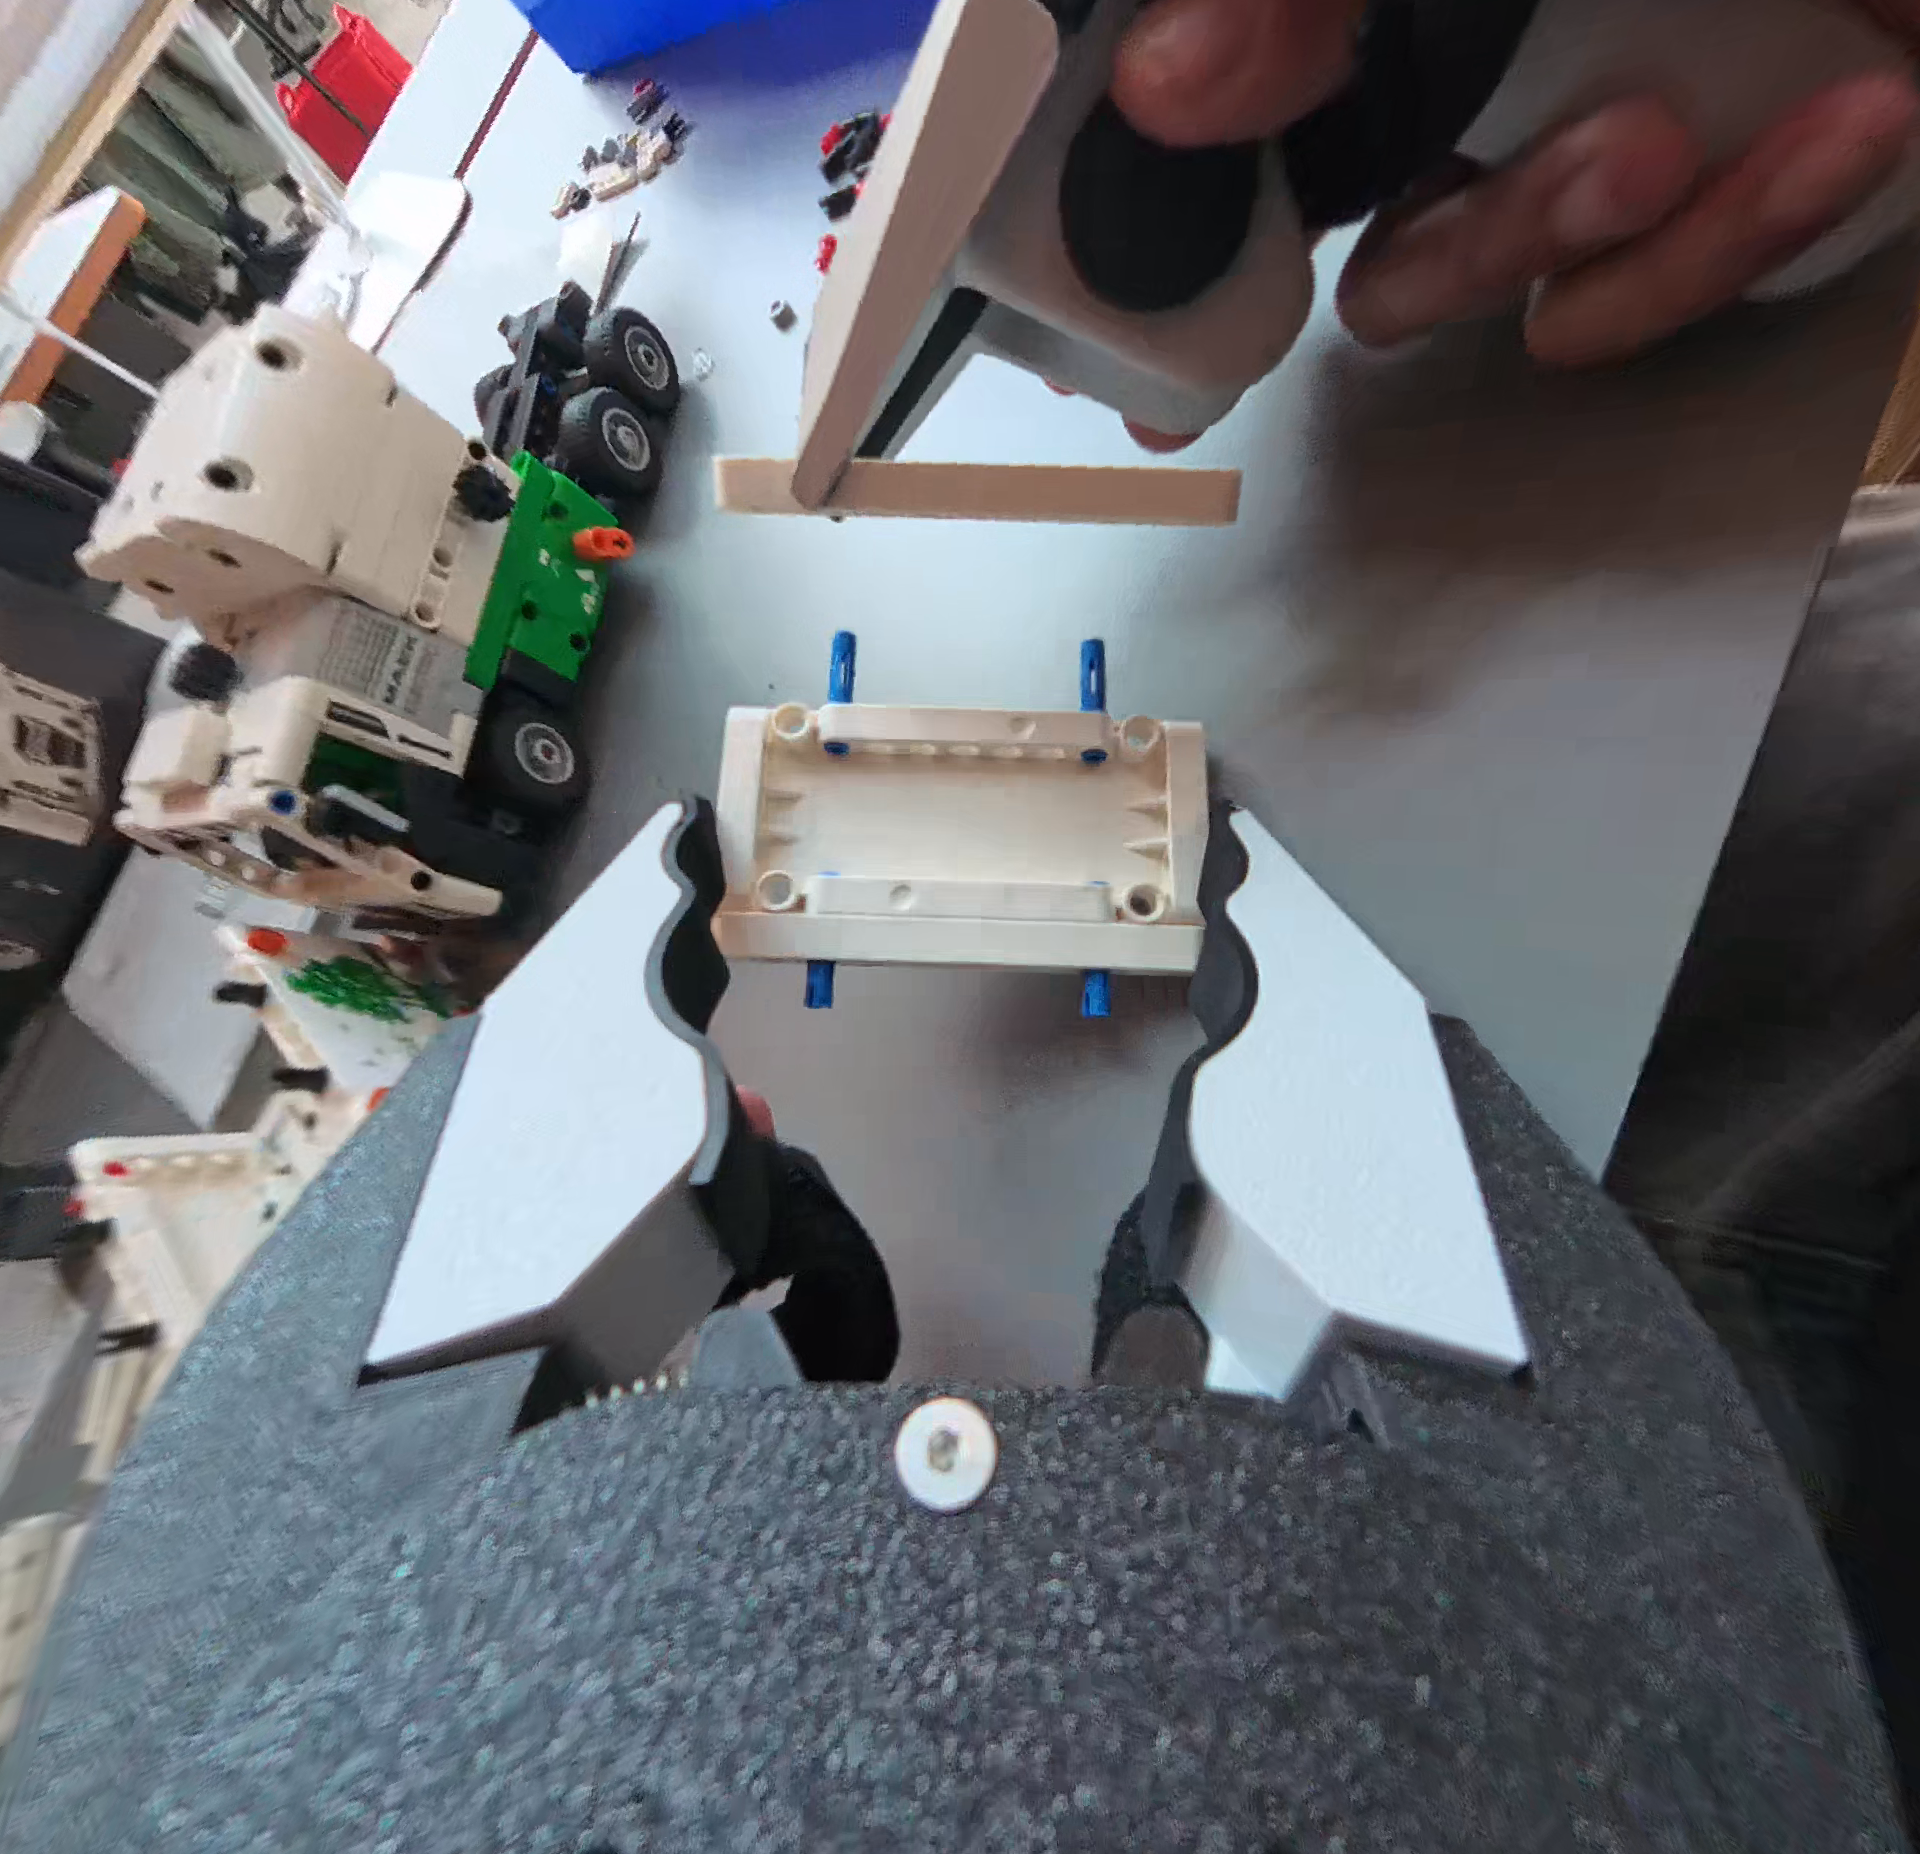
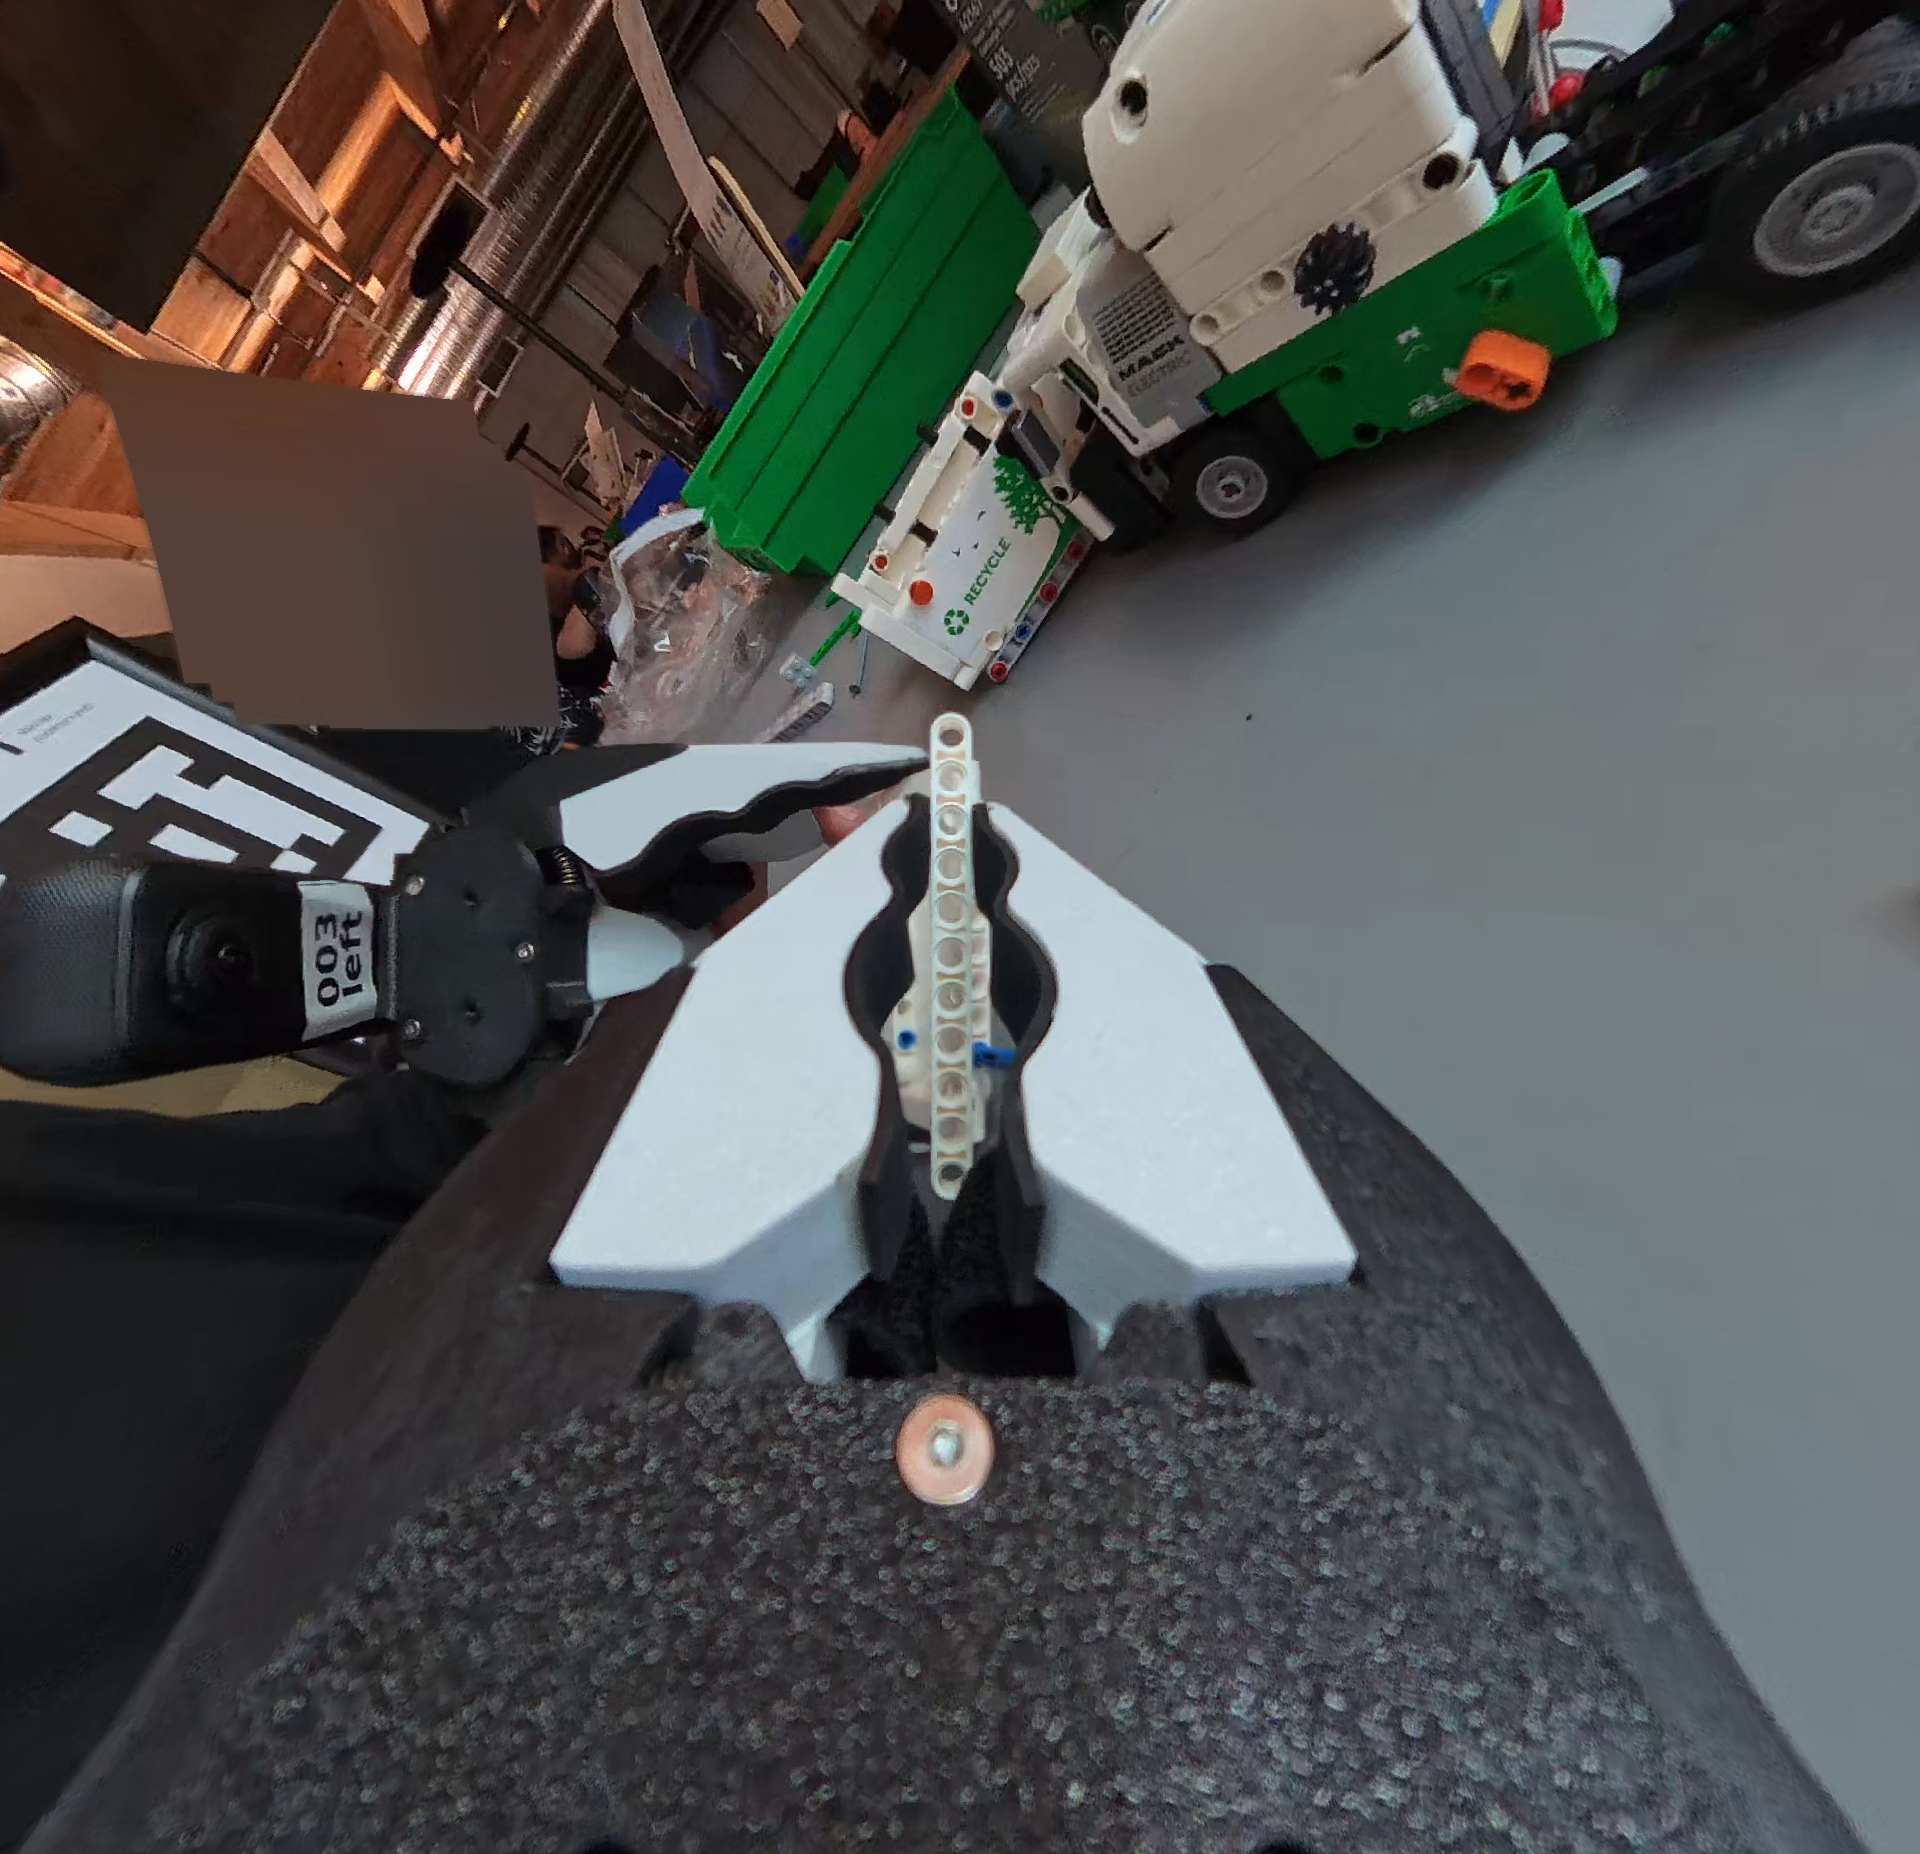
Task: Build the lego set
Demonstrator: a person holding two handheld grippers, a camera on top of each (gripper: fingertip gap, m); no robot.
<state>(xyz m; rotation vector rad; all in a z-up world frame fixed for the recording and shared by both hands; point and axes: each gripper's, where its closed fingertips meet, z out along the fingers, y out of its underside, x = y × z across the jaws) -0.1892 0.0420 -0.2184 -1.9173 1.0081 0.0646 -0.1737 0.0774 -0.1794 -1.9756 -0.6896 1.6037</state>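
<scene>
Left hand-held gripper pinches a white panel with blue pins above the grey tabletop. Right hand-held gripper pinches a white beam. Misaligned holes could jam the pins or twist the panel loose.

both views are bright and evenly lit, with a soft daylight cast on the grey table. a broad, soft shadow lies on the table at upper right in the left wrist view, under the blurred hand. strong wide-angle distortion bends the edges. the left margin there smears. in the right wrist view the warm-lit background is soft, and the centre stays sharp.
</scene>
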